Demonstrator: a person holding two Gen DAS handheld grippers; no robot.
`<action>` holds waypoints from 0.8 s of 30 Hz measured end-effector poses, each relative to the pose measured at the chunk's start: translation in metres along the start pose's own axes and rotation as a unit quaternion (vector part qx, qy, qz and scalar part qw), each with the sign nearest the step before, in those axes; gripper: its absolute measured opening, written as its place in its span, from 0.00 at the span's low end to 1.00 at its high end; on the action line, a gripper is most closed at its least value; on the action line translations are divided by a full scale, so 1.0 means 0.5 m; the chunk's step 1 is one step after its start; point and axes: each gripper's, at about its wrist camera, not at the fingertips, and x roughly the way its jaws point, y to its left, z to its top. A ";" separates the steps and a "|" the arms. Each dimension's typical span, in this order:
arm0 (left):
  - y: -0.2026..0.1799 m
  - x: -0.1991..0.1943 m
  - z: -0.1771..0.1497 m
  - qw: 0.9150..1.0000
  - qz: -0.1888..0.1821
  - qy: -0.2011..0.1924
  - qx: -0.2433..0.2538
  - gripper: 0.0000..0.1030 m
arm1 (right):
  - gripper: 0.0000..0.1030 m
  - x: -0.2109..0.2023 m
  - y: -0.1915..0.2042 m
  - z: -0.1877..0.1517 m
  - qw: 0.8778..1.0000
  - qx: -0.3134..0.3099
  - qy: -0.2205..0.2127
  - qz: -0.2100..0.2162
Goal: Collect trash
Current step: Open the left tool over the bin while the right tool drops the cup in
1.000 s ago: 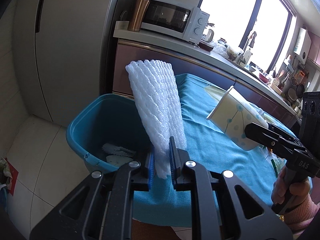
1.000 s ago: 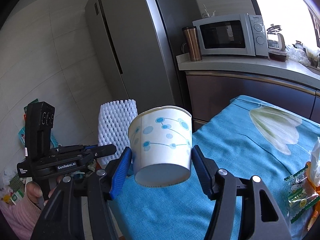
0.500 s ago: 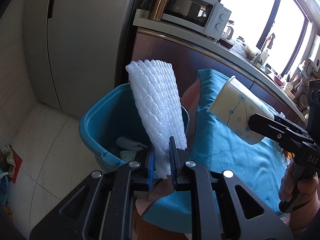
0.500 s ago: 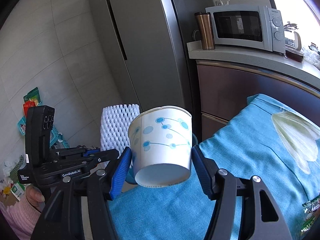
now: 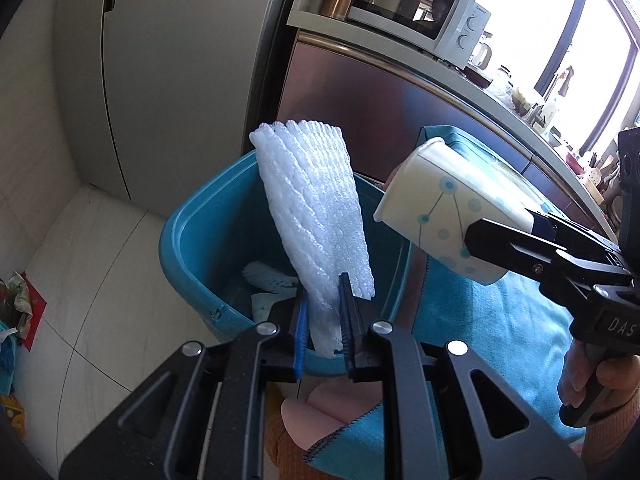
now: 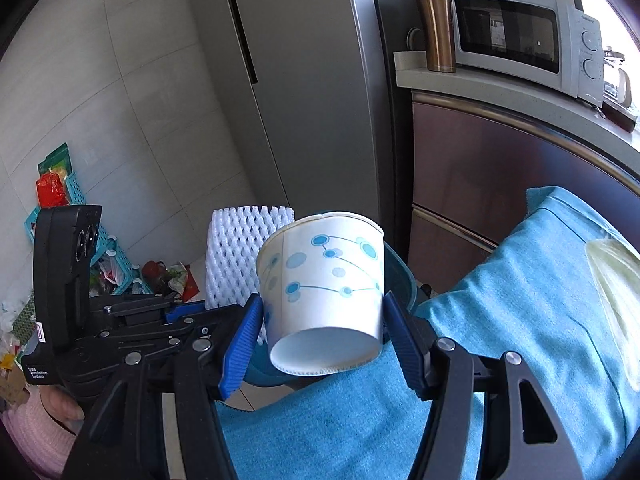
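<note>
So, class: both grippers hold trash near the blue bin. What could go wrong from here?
1. The foam net stands tall above the left gripper; released here, it might tip over the blue bin rim onto the floor.
2. The paper cup in the right gripper hangs near the rim's edge by the tablecloth; dropped now, it may miss.

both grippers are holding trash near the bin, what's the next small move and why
Probably open the left gripper first: its foam net already hangs over the blue bin, so it should drop in. The paper cup in the right gripper looks nearer the bin's edge beside the table, so it may need carrying further over.
</note>
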 end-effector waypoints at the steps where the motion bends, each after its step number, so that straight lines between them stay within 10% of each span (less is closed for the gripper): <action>1: 0.002 0.005 0.000 1.000 0.002 0.002 -0.001 0.14 | 0.58 0.007 0.001 0.003 1.000 0.000 0.003 -0.001; 24: 0.015 0.117 0.012 0.999 0.026 0.037 -0.016 0.28 | 0.64 0.120 -0.019 0.034 0.997 0.034 0.069 -0.016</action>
